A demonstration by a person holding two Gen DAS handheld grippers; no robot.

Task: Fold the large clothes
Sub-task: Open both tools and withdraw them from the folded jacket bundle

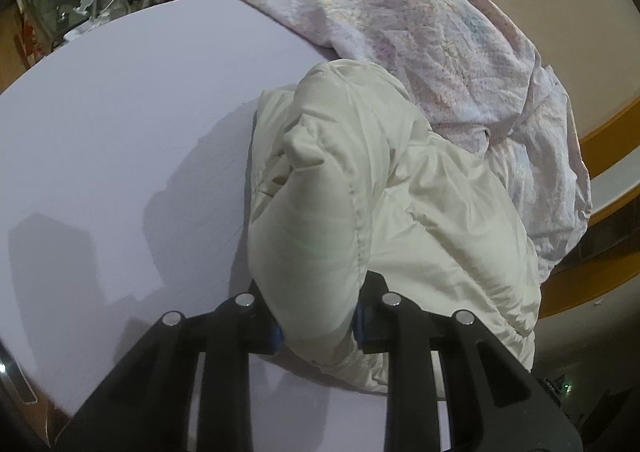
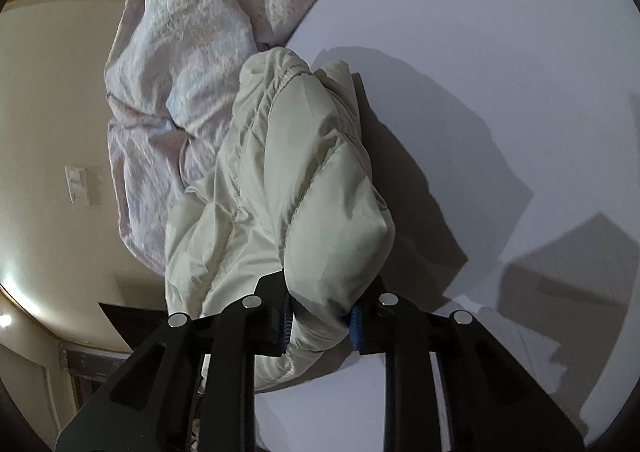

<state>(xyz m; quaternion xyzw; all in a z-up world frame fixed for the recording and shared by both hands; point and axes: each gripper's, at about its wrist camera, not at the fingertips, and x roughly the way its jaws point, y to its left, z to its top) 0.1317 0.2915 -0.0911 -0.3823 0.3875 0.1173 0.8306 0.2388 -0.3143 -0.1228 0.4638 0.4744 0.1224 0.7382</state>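
Jacket [image 1: 400,192], cream, puffy: left tongs [image 1: 318,326] and right tongs [image 2: 320,326] each pinch fold, angled down over white table [image 1: 120,132].

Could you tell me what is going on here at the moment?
A person is working with two handheld grippers on a cream padded jacket that lies bunched on a white table. The left gripper and the right gripper are each shut on a fold of it. A pinkish patterned cloth lies crumpled beside the jacket, untouched.
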